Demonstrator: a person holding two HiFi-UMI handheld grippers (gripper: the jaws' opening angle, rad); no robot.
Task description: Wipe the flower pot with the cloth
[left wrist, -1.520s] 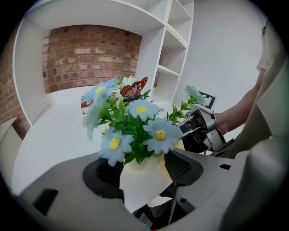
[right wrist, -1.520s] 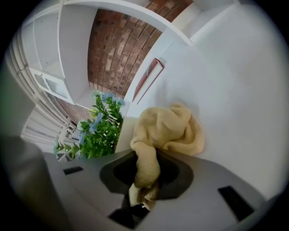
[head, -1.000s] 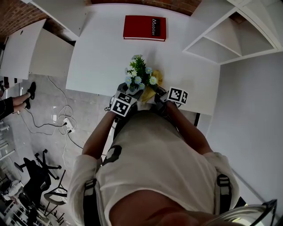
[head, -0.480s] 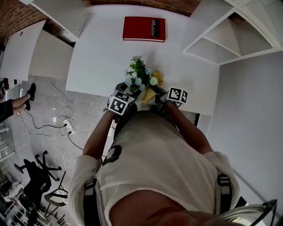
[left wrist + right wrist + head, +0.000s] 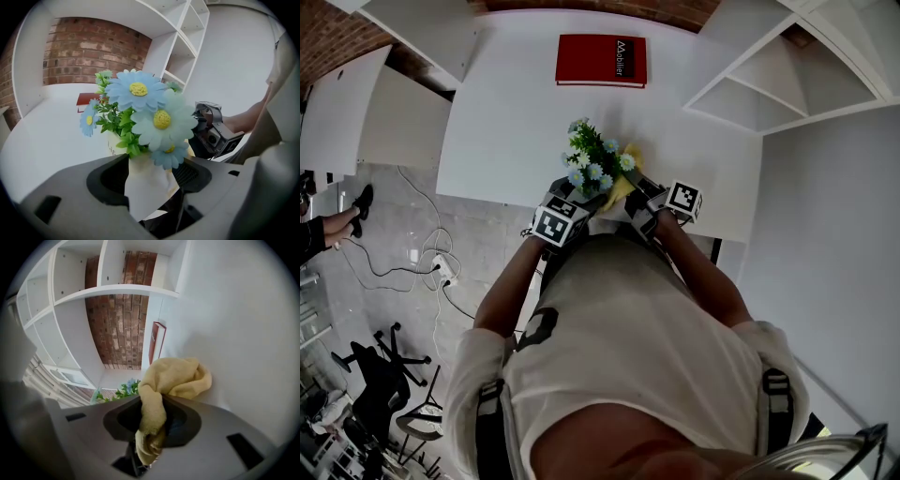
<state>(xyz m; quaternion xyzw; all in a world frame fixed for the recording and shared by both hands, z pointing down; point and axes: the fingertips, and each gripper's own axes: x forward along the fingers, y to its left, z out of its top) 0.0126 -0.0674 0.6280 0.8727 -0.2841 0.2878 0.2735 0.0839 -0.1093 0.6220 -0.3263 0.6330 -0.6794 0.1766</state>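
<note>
Flower pot (image 5: 146,190), white and holding blue daisies (image 5: 593,161), sits at the near edge of the white surface (image 5: 511,117), about midway along that edge and close in front of the person. A red book (image 5: 601,60) lies well apart at the far side.

The left gripper (image 5: 578,199) comes at the pot from the near left. Its jaws stand wide with the pot's body between them and have just been opening. The pot fills nearly the whole gap, its sides close against both pads, but the hold looks slack rather than pinching.

The right gripper (image 5: 150,423) is just to the right of the pot. Its jaws are nearly together, clamped on a yellow cloth (image 5: 174,377). A narrow fold runs down between the pads, and the rest bunches up in a loose wad beyond the tips. From the head view the wad lies just beside the pot's right side, under the flowers; whether it touches the pot I cannot tell.
</note>
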